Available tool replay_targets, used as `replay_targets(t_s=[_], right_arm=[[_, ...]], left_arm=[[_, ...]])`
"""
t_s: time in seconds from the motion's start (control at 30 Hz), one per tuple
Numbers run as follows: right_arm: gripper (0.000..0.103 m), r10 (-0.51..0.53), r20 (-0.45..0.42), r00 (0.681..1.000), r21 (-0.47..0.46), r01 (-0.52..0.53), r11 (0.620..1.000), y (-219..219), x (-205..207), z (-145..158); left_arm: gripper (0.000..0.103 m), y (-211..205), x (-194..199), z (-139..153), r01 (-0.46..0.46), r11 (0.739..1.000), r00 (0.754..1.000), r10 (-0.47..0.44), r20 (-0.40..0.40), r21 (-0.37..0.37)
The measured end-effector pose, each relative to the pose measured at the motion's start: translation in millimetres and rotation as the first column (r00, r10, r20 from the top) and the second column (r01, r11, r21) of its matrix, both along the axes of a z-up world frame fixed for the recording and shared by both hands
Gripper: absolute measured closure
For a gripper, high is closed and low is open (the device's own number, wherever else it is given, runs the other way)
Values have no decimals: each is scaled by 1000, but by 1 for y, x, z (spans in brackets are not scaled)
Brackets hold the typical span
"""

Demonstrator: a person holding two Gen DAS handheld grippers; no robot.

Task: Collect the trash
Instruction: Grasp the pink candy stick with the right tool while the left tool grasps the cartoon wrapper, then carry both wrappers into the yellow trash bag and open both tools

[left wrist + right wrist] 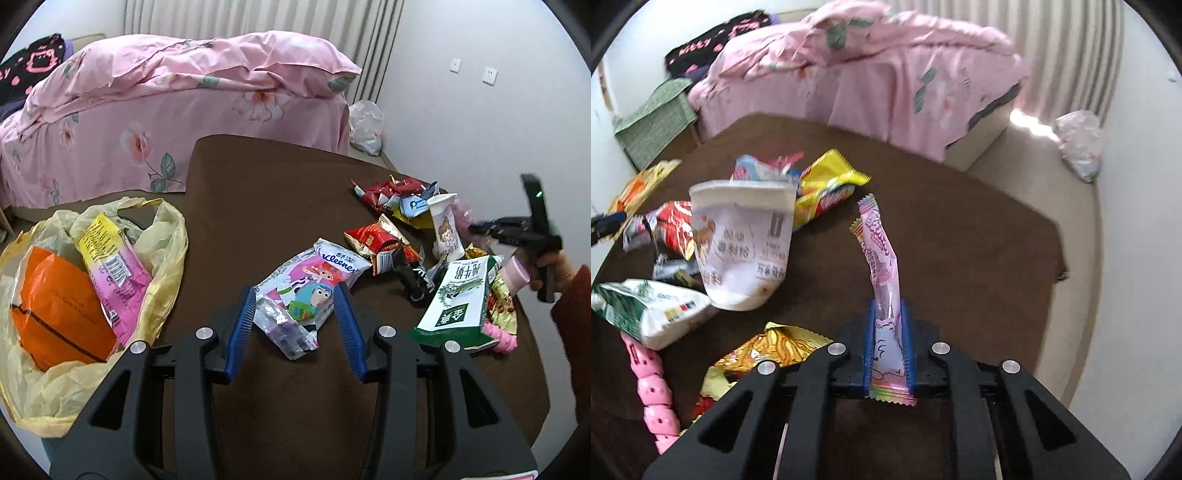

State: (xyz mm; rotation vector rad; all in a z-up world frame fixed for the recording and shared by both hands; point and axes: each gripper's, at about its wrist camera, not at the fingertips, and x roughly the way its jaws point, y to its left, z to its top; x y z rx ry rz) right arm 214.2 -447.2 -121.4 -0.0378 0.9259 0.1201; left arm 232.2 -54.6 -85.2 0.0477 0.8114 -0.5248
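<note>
My left gripper [295, 299] is open, its blue pads either side of a clear crumpled wrapper [284, 326] and a Kleenex tissue pack [317, 280] on the brown table [258, 192]. A yellow trash bag [162, 236] at the left holds an orange wrapper [59, 314] and a pink-yellow packet [110, 262]. My right gripper [888, 306] is shut on a long pink wrapper [881, 251], held above the table [960, 240]; it shows blurred in the left wrist view [476, 229]. More trash lies nearby: a paper cup [742, 243], a milk carton [458, 299], red snack packets [380, 240].
A bed with a pink floral cover [166, 103] stands behind the table. A white plastic bag [365, 125] lies on the floor by the curtain. A pink perforated toy [652, 391] and a golden noodle packet [768, 350] lie near the table's front. A green mat [653, 118] sits at the far left.
</note>
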Motion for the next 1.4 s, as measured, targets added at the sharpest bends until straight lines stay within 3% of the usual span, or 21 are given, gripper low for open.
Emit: replay_targets(t_s=[0.17, 0.3, 0.47, 0.7, 0.77, 0.9, 1.13, 1.23, 1.33, 1.4], right_arm=[[90, -131, 52, 990, -82, 135, 987, 0, -23, 31], [90, -209, 149, 966, -113, 227, 967, 17, -55, 59], [90, -179, 216, 960, -18, 187, 982, 60, -87, 76], [90, -130, 252, 959, 72, 115, 991, 119, -116, 74], [90, -138, 273, 952, 62, 125, 990, 132, -125, 72], [90, -167, 295, 941, 144, 129, 981, 151, -144, 68], [90, -168, 281, 945, 118, 140, 983, 174, -162, 56], [90, -170, 267, 949, 138, 137, 981, 179, -168, 51], [90, -170, 257, 951, 140, 137, 981, 184, -173, 45], [90, -166, 253, 953, 142, 133, 981, 188, -176, 42]], left_arm=[[58, -2, 16, -4, -13, 1000, 1000, 13, 7, 18], [58, -5, 32, -9, -14, 999, 1000, 14, -15, 31], [58, -16, 21, -16, 77, 996, 993, -73, -88, 35], [58, -20, -22, -16, 230, 973, 962, -227, -150, 4], [58, -19, -31, -14, 237, 971, 962, -233, -141, 9], [58, -17, -40, -16, 199, 978, 972, -189, -136, 64], [58, -15, -57, -16, 171, 983, 975, -159, -157, 65], [70, -13, -61, -17, 146, 984, 982, -132, -136, 99], [87, -7, -63, -16, 126, 990, 982, -116, -146, 64], [91, -1, -66, -11, 111, 992, 987, -102, -128, 62]])
